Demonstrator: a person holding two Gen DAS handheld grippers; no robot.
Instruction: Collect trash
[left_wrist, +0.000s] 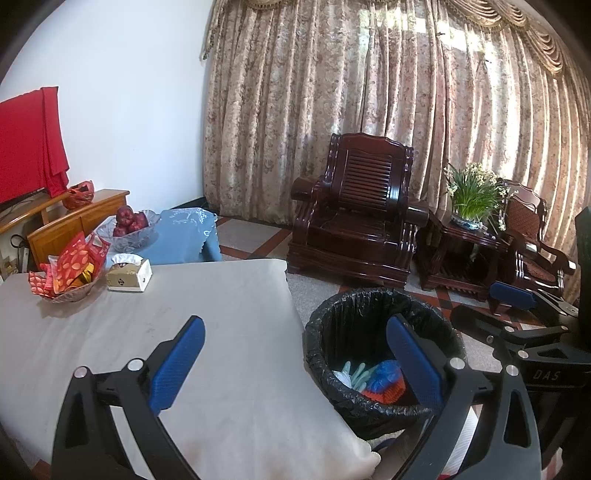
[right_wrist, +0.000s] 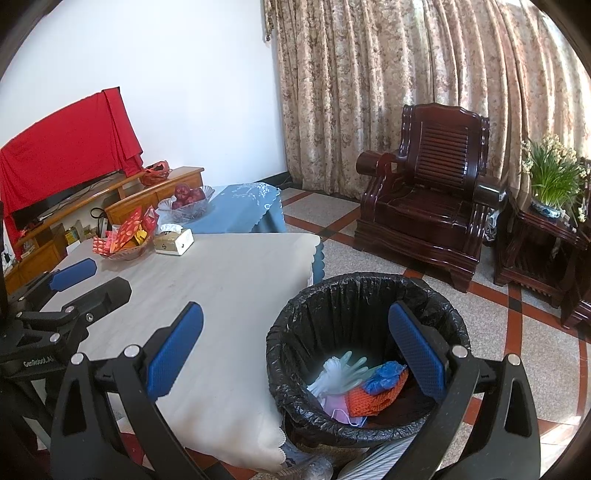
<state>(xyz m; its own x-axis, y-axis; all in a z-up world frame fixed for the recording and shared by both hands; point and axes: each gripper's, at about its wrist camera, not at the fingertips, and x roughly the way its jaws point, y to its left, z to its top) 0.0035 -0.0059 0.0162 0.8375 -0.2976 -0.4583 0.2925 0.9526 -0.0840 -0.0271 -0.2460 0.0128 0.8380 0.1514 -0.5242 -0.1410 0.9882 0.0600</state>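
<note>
Living room, cleanup under way: I hold my left gripper (left_wrist: 295, 365) and right gripper (right_wrist: 295, 350) spread wide and empty above the near edge of the cloth-covered table (left_wrist: 207, 306), beside the black-lined bin (right_wrist: 369, 295) on the floor. The trash (right_wrist: 364, 384), gloves, a blue wad and orange netting, lies at the bottom of the bin. Risks I judge from here: reaching for the tissue box (left_wrist: 129, 275) or the snack bowl (left_wrist: 68, 277) by mistake, snagging the tablecloth, or knocking the light bin over.
</note>
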